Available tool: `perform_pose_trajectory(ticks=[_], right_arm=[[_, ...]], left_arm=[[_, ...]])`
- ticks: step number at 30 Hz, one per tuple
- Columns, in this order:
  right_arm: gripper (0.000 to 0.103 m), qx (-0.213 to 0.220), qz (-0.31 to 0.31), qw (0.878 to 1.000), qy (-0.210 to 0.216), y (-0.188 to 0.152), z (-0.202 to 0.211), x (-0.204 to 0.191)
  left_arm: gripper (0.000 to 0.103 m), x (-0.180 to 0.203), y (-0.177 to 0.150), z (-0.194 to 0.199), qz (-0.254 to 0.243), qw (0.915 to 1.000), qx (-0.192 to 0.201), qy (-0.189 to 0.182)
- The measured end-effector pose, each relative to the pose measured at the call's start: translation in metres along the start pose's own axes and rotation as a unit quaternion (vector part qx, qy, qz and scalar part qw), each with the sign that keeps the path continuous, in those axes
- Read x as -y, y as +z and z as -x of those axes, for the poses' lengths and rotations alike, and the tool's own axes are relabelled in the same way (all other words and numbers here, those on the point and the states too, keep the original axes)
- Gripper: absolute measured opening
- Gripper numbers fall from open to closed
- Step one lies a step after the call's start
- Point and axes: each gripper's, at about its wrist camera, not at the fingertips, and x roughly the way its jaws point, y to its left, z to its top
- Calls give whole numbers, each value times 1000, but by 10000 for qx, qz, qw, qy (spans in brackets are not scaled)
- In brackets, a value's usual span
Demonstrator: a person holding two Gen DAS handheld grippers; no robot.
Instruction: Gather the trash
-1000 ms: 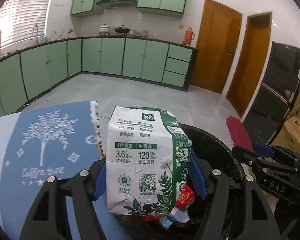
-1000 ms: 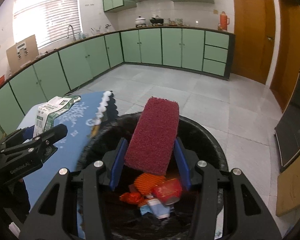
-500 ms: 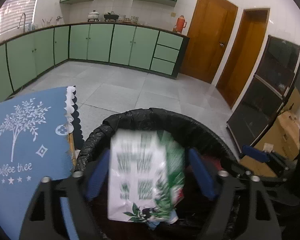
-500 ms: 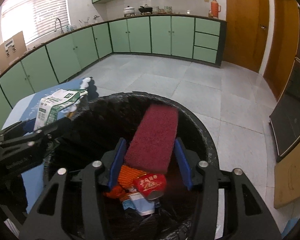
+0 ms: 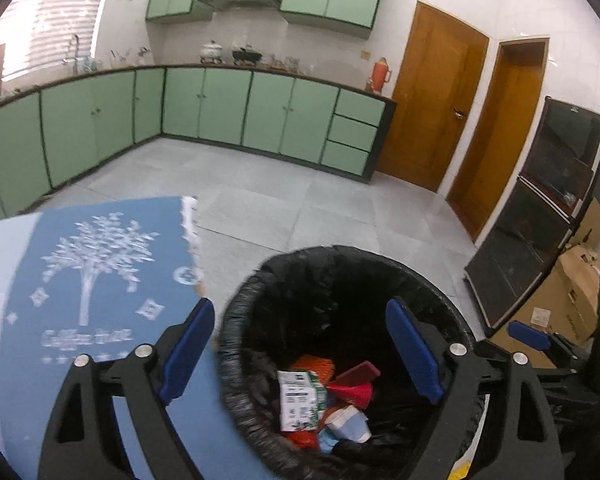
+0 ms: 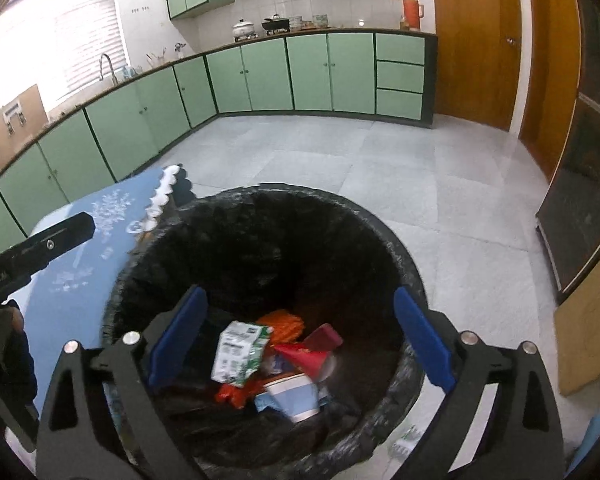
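Now the left gripper [image 5: 300, 356] gapes empty above the bin [image 5: 432, 280], its jaws having just been opening; the milk carton [image 5: 300, 400] lies inside among wrappers. Likewise the right gripper [image 6: 300, 340] has just released, nothing between its pads (the red sponge [image 6: 324, 337] rests below). Best lift both straight up, clear of the liner.

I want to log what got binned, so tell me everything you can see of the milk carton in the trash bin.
The milk carton is a white paper carton with green panels, printed text and a barcode-like label, crumpled and flattened. It lies tilted on top of the other trash inside the black-bagged bin, toward its left side, label face up. It rests against an orange wrapper behind it and red packaging to its right. No gripper touches it.
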Motion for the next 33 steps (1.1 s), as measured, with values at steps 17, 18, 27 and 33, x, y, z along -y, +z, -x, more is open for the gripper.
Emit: perform_pose_trajectory(ticks=[17,18,27,33], right_arm=[[98,680,541,9941,644,13,102,-66],[98,694,552,9939,654,13,105,-68],[98,782,629,9925,697,4,125,-82],[98,867,704,9912,715,0,136,-91]], left_arm=[[97,-10,-20,109,-185,9980,390,464],[97,-9,-22,114,-185,9979,404,467],[97,-3,-28,140,-192,9973,558,438],[97,0,-29,152,-177,9965,678,460]])
